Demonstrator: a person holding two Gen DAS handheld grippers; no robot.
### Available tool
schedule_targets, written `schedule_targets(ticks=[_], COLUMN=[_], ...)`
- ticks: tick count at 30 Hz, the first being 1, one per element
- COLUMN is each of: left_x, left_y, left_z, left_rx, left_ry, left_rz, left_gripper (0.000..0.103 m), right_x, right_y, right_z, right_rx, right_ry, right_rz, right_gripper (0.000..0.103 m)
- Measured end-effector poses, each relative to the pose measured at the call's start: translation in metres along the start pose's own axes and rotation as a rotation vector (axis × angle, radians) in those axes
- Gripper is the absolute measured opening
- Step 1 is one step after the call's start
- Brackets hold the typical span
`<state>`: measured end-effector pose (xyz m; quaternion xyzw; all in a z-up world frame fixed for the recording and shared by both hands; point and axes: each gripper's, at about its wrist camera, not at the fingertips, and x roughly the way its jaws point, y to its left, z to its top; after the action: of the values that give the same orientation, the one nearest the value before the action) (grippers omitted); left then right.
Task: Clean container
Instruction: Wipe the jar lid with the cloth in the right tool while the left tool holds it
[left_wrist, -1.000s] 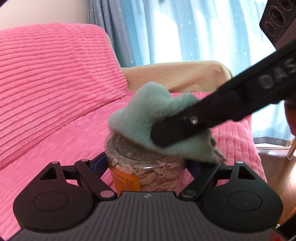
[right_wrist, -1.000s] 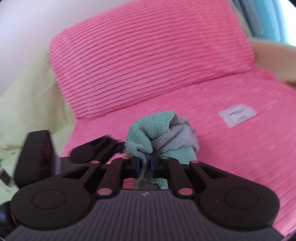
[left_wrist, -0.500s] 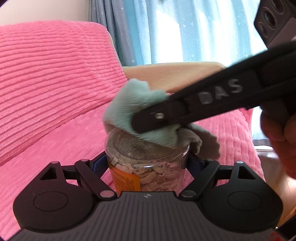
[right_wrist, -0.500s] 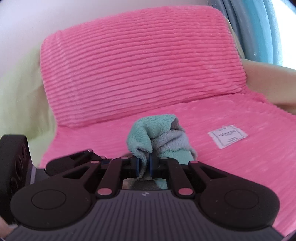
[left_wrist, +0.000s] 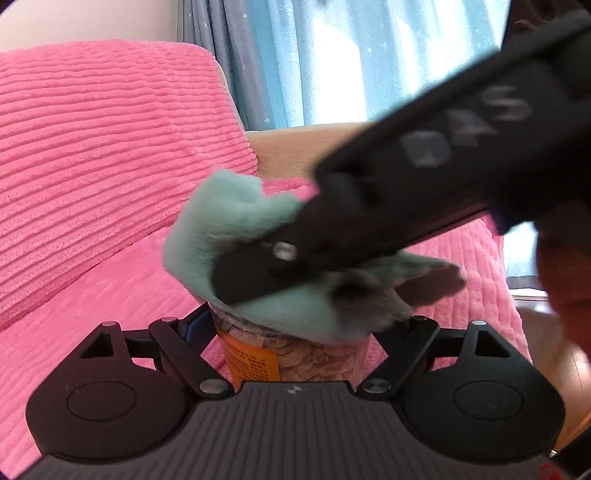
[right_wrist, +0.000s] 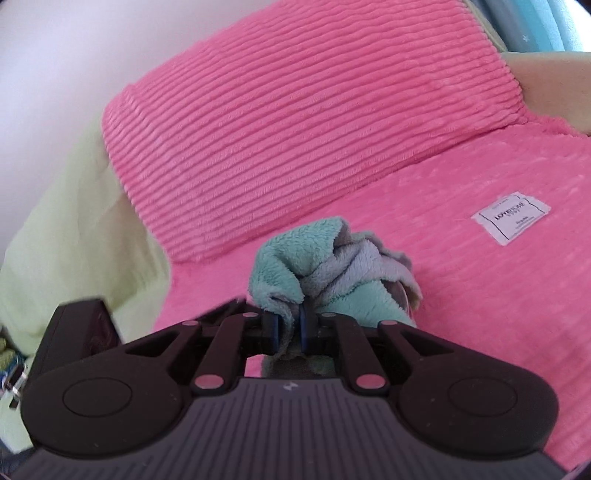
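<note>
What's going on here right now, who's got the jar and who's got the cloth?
The left gripper is clamped around a clear jar of pale flakes with an orange label, held above the pink sofa cover. The right gripper is shut on a bunched teal and grey cloth, pressing it onto the jar's top. The lid is mostly hidden under the cloth.
</note>
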<state>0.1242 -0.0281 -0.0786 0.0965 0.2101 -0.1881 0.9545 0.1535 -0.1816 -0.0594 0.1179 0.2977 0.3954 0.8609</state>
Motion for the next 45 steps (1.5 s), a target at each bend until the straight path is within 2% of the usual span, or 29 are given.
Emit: schedule_targets(ticks=[6,10,13,19,27,29,34,37,39,45], left_x=[0.0,-0.001,-0.002,-0.003,-0.001,0.003,0.003,0.001,0.0,-0.002], left_y=[-0.001,0.002,0.002,0.0,-0.001,0.003,0.004,0.003,0.003,0.003], left_z=[0.001,0.0,0.0,0.001,0.001,0.002,0.003,0.003,0.002,0.003], left_rx=[-0.002,-0.032,-0.03,-0.006,0.006,-0.006,-0.004,-0.001,-0.003,-0.012], left_ry=[0.001,-0.004,-0.005,-0.003,-0.009,-0.008,-0.004,-0.003,-0.005,-0.005], left_rz=[-0.005,-0.016,-0.018,-0.011,-0.005,-0.008,-0.011,-0.009,-0.01,-0.014], left_gripper=[0.085,0.085,0.085,0.085,0.085,0.085,0.085,0.085,0.085,0.085], right_x=[0.0,-0.007,-0.013,-0.025,-0.025,-0.026,-0.021,-0.012,-0.008,-0.015], right_y=[0.004,0.006,0.007,-0.009,0.004,0.004,-0.004,-0.005,-0.001,0.004], right_z=[0.002,0.002,0.002,0.001,-0.002,-0.002,-0.004,-0.005,-0.006,-0.006], right_rx=[-0.088,-0.159,-0.156,-0.039,-0.138,-0.127,0.004,0.033,0.002,-0.091], right_ry=[-0.079,-0.074,-0.052,-0.054,-0.058,-0.038,-0.005,-0.015,-0.034,-0.12], right_rz=[-0.138,-0.196,-0.188,-0.126,-0.188,-0.167,-0.029,-0.002,-0.027,-0.178], right_gripper=[0.006,0.006,0.007,0.007,0.007,0.008,0.008,0.007,0.007,0.007])
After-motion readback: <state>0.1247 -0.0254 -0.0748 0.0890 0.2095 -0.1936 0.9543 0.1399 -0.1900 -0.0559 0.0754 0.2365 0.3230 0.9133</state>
